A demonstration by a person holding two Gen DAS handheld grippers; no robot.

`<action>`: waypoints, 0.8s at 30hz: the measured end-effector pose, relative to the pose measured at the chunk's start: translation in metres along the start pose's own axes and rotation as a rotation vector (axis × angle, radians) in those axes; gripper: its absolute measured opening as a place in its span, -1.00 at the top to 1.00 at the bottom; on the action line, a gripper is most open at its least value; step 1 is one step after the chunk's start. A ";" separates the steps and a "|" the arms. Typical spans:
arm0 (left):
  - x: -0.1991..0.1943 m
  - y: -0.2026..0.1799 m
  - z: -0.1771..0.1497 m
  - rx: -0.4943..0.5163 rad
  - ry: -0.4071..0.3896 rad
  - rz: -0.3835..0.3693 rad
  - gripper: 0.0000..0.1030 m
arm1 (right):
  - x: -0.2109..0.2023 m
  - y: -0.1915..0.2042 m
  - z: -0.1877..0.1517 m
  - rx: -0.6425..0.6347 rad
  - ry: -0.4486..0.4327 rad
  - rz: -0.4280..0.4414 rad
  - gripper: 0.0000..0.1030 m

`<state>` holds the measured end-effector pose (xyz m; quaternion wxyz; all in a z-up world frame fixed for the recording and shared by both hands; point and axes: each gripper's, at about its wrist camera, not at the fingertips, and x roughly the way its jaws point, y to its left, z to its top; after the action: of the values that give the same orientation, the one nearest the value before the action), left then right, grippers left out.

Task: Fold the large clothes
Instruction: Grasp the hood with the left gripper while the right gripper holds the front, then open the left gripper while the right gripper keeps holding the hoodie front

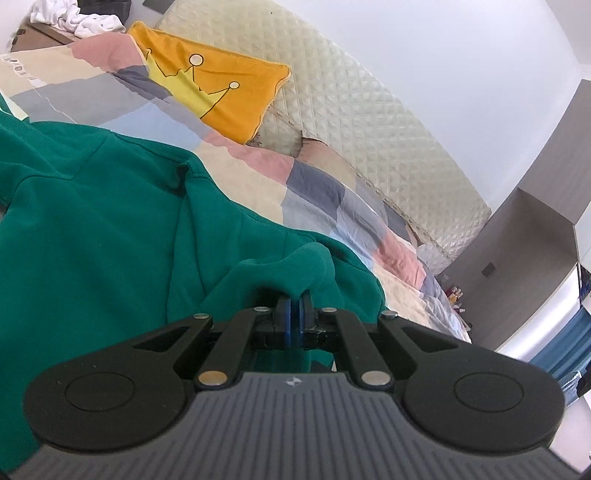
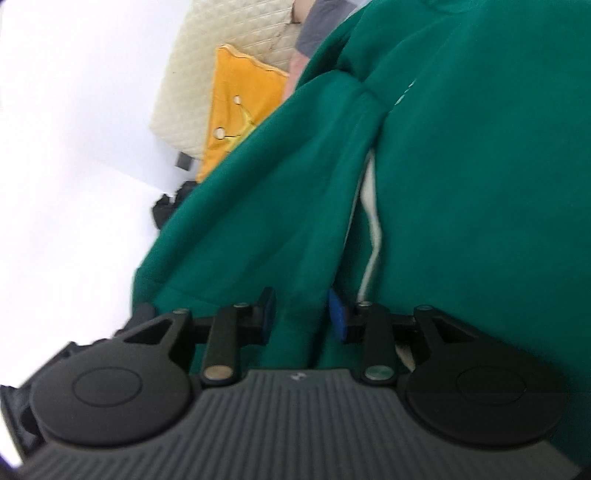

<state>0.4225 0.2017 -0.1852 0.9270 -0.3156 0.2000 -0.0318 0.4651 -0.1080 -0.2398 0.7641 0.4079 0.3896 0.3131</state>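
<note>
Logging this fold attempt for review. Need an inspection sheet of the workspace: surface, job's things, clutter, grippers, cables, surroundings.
Surface: bed with a patchwork quilt in pink, grey, blue and cream.
Job's things: green sweatshirt spread on the quilt, rumpled near the grippers; a white cord shows in a fold.
Clutter: orange pillow with a crown print by the headboard; white clothes heaped at the far corner.
Grippers: left gripper shut on a bunch of sweatshirt; right gripper open, with a fold of sweatshirt between the pads.
Cables: nothing seen.
Surroundings: quilted cream headboard, white wall, grey cabinet.
</note>
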 end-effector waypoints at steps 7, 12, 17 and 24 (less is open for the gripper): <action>-0.001 0.000 0.001 0.003 0.017 0.005 0.90 | -0.014 0.019 0.001 -0.032 -0.008 0.096 0.81; -0.001 -0.006 -0.002 0.034 0.051 0.014 0.89 | -0.042 0.035 0.007 -0.042 -0.067 0.071 0.82; 0.000 -0.017 -0.008 0.126 0.117 0.033 0.80 | -0.077 0.040 0.006 -0.067 -0.127 -0.048 0.83; 0.003 -0.021 -0.022 0.166 0.222 0.052 0.17 | -0.088 0.032 -0.007 -0.145 -0.046 -0.301 0.84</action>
<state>0.4182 0.1712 -0.1897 0.9225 -0.2273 0.3064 -0.0588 0.4098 -0.1605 -0.1845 0.8385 0.2958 0.4050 0.2129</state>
